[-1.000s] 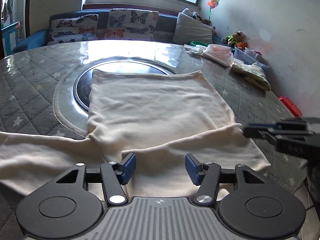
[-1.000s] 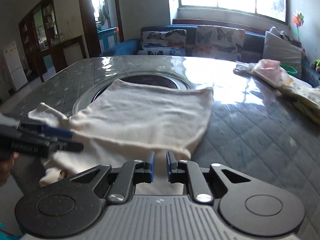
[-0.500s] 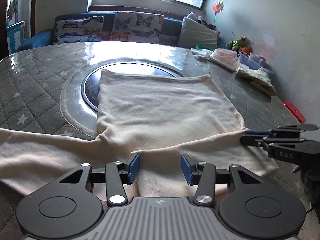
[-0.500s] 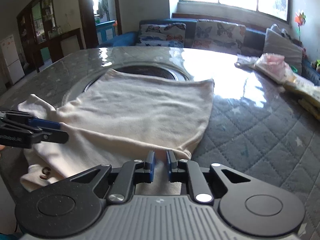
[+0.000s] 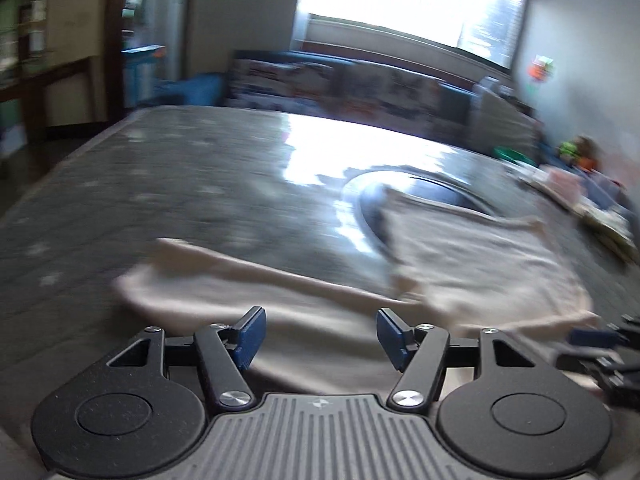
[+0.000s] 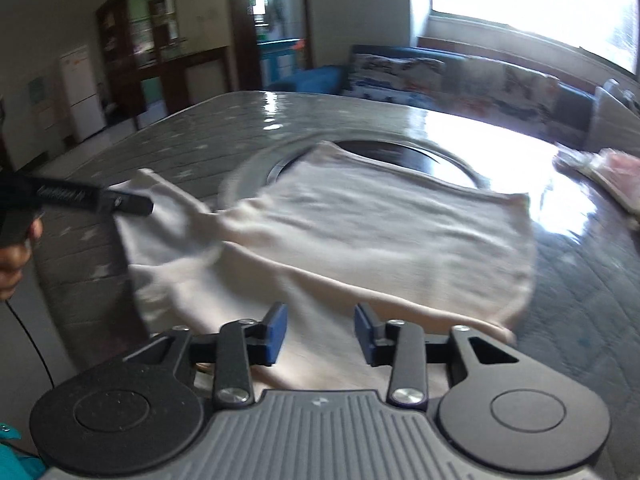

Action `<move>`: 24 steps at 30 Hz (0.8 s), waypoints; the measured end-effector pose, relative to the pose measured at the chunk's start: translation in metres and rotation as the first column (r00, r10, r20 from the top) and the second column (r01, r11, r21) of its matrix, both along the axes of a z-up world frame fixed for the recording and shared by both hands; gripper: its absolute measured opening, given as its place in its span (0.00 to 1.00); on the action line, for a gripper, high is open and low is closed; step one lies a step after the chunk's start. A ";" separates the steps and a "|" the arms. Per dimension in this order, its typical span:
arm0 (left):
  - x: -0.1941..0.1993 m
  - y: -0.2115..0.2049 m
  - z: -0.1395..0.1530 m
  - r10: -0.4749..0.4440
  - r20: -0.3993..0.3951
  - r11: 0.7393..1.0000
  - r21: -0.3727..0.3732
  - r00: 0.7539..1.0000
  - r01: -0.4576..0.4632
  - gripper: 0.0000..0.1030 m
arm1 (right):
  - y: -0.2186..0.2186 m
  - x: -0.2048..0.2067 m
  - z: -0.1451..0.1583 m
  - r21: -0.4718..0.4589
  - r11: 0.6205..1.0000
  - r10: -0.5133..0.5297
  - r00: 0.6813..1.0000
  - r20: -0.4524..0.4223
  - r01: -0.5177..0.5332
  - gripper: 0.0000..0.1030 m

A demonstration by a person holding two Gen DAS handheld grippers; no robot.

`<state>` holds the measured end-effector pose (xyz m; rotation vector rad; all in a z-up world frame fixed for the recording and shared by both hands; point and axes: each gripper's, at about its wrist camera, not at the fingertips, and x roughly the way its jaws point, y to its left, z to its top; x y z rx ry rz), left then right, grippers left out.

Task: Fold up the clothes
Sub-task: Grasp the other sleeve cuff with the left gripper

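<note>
A cream long-sleeved garment [image 6: 380,236] lies spread on the grey quilted table [image 6: 580,320], its body over a dark round inset [image 6: 384,152]. In the left wrist view the garment [image 5: 480,264] shows blurred, with one sleeve [image 5: 224,276] stretched out to the left. My left gripper [image 5: 318,330] is open and empty, just above the sleeve's near edge. It also shows in the right wrist view [image 6: 132,206], over the sleeve end. My right gripper [image 6: 320,330] is open and empty above the garment's near edge. Its tips show at the right of the left wrist view [image 5: 592,338].
A pile of other clothes [image 6: 608,168] lies on the table's far right. A sofa with patterned cushions [image 6: 460,80] stands behind the table under a window. The table's left edge [image 6: 64,280] drops off near my left gripper.
My right gripper has opened and let go of the garment's near edge. My left gripper has swung to the left, toward the outstretched sleeve, and its jaws have widened. Both views are now motion-blurred.
</note>
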<state>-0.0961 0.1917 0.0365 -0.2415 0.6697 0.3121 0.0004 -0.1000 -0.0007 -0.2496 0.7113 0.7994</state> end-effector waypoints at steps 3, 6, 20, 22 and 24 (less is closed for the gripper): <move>-0.008 0.029 0.000 0.118 -0.005 0.992 0.034 0.993 -0.118 0.66 | 0.014 -0.005 -0.001 0.008 0.999 0.038 0.999 -0.001 -0.038 0.40; -0.010 0.056 -0.003 0.234 -0.013 0.971 0.052 0.972 -0.233 0.67 | 0.023 -0.008 -0.004 0.012 0.998 0.056 0.998 -0.013 -0.056 0.40; 0.006 0.093 -0.023 0.326 -0.063 0.944 -0.032 0.943 -0.328 0.49 | 0.018 -0.011 -0.003 0.029 0.999 0.035 0.999 -0.026 -0.034 0.40; 0.007 0.093 -0.025 0.327 -0.065 0.943 -0.043 0.943 -0.330 0.40 | 0.016 -0.012 -0.002 0.033 0.999 0.033 0.999 -0.024 -0.033 0.40; 0.009 0.093 -0.026 0.321 -0.063 0.946 -0.032 0.945 -0.323 0.32 | 0.014 -0.013 -0.001 0.036 0.999 0.031 0.999 -0.020 -0.030 0.41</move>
